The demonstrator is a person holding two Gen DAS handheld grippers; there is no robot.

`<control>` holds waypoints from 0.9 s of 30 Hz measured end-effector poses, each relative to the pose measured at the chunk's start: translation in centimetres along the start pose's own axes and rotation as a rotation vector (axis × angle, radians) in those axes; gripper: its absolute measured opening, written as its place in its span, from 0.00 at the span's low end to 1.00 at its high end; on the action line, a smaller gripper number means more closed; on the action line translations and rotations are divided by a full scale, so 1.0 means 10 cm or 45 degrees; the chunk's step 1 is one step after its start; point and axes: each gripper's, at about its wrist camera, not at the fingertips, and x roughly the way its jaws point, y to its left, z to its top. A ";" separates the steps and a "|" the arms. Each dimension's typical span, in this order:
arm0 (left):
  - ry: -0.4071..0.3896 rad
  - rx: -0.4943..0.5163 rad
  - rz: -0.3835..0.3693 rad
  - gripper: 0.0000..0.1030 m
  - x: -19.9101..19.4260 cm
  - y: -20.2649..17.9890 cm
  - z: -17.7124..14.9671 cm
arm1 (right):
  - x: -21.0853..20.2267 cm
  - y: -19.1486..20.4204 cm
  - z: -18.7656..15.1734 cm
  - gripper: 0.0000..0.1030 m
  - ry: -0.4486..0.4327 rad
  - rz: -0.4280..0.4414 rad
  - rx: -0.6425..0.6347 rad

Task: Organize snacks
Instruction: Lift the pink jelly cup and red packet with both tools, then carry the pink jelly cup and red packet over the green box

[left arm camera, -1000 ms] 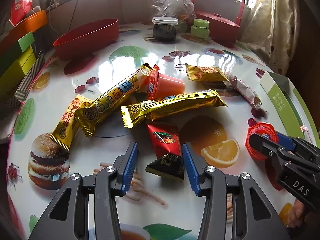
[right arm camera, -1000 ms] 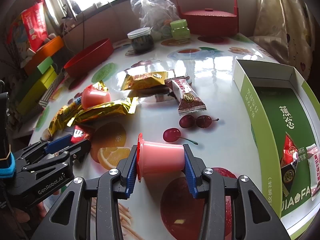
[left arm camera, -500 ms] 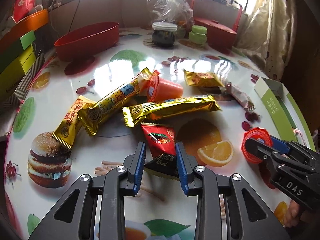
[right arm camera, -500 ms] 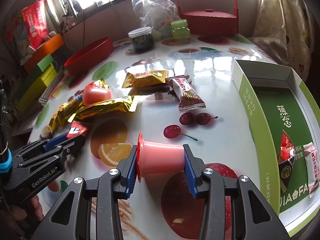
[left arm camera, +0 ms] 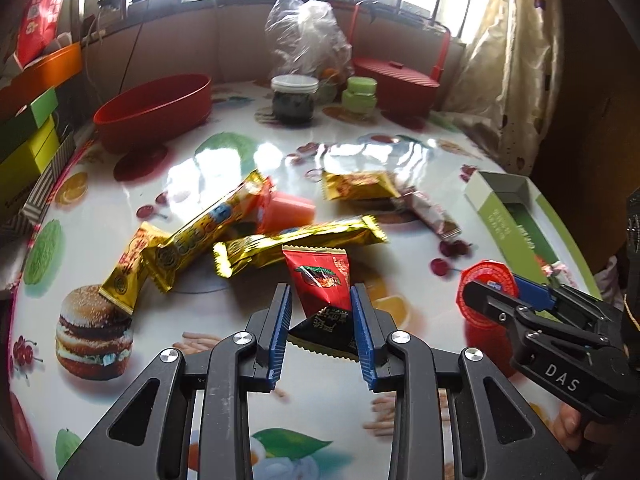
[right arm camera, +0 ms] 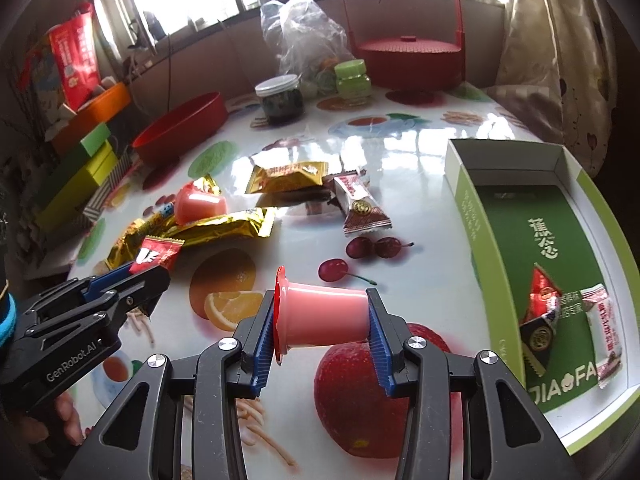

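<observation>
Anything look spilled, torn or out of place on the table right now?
Nothing spilled or torn. The pink jelly cup sits sideways in the right gripper; another jelly cup lies tipped among the loose wrappers.

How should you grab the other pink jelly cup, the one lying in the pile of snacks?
Probably from above, across the pink jelly cup's tapered body. It lies on its side, its wide red rim against the yellow bar, so pinching base to rim would catch that wrapper.
</observation>
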 end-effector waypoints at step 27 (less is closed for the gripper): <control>-0.049 0.158 -0.232 0.31 -0.04 -0.72 0.26 | -0.54 -0.57 0.03 0.39 -0.138 -0.143 0.137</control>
